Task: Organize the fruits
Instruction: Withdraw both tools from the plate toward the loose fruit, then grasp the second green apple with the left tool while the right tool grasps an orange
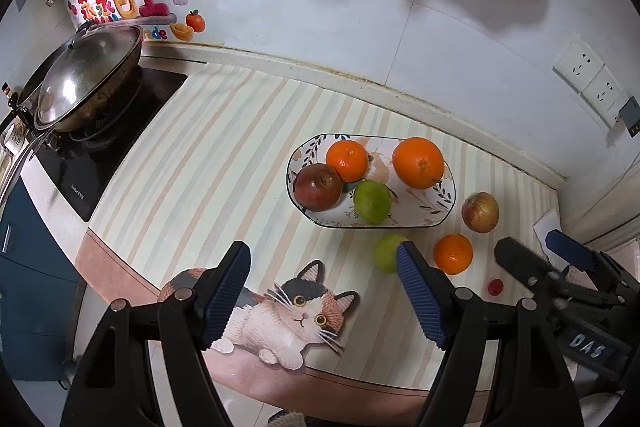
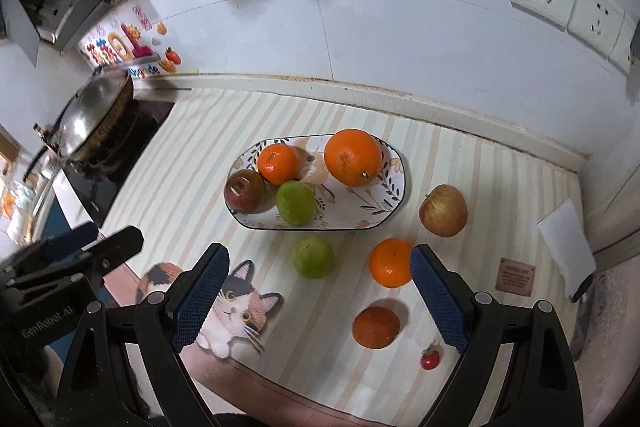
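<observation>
The left gripper (image 1: pixel 324 267) fills the bottom of its own view, its blue-padded fingers spread wide with nothing between them, hovering over the cat picture (image 1: pixel 296 311) printed on the striped mat (image 1: pixel 192 155). The right gripper (image 2: pixel 316 275) is likewise spread and empty in the lower part of its view.

The plate (image 2: pixel 394 187) sits in the middle of both frames and already holds four fruits: a dark red apple (image 2: pixel 245 191), a small orange (image 2: pixel 279 163), a green fruit (image 2: pixel 296 202) and a large orange (image 2: pixel 353 157). Loose on the mat below and to the right of it lie a second green fruit (image 2: pixel 312 257), a mandarin (image 2: pixel 390 263), a red-yellow apple (image 2: pixel 443 210), a darker orange (image 2: pixel 376 327) and a small red berry (image 2: pixel 430 361).

The work seems to be partway through: some fruit is gathered and the rest is waiting. The next move probably calls for lowering one gripper over a loose fruit, closing gently on its round sides, and carrying it to a free spot on the plate.

The right view alone shows the darker orange and a small brown plaque (image 2: pixel 516 275) at the lower right. In the left view the second green fruit (image 1: pixel 387 251) is half hidden behind a finger, and the wok with its lid (image 1: pixel 86 75) at the left shows more clearly.
</observation>
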### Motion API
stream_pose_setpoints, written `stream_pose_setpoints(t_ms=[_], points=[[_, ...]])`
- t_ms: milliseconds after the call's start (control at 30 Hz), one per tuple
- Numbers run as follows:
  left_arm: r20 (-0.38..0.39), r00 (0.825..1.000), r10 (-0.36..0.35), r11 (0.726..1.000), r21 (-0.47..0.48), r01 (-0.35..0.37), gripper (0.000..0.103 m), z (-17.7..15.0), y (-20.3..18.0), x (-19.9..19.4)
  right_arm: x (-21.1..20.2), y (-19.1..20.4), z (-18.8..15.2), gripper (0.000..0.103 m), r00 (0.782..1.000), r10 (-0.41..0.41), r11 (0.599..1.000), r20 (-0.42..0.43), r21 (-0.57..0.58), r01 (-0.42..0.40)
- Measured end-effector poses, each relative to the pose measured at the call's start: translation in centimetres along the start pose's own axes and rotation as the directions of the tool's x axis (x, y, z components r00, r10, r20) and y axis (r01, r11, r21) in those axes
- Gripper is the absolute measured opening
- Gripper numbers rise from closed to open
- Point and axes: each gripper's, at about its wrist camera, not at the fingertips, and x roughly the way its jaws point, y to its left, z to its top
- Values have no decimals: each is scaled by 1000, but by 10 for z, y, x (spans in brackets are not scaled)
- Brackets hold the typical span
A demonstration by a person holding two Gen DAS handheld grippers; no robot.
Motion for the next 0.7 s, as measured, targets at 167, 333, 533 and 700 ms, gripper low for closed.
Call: stream_pose_setpoints(t_ms=[167,333,533,700], points=[[-66,998,13,1000,1,-13,74,1,-5,30,30,-32,-3,94,998,12,996,-55,93,-7],[-163,986,32,999,12,-31,74,-1,-17,79,82,-64,-12,94,982,86,980,-166,193,-53],[-311,950,3,1000,21,4,74,-2,-44,140,132,-99,-21,94,969,26,973,-246,229,32],[-402,915,-5,998,60,32,74,-4,-72,185,169,-117,-20,90,952,21,976,-304,214,47]])
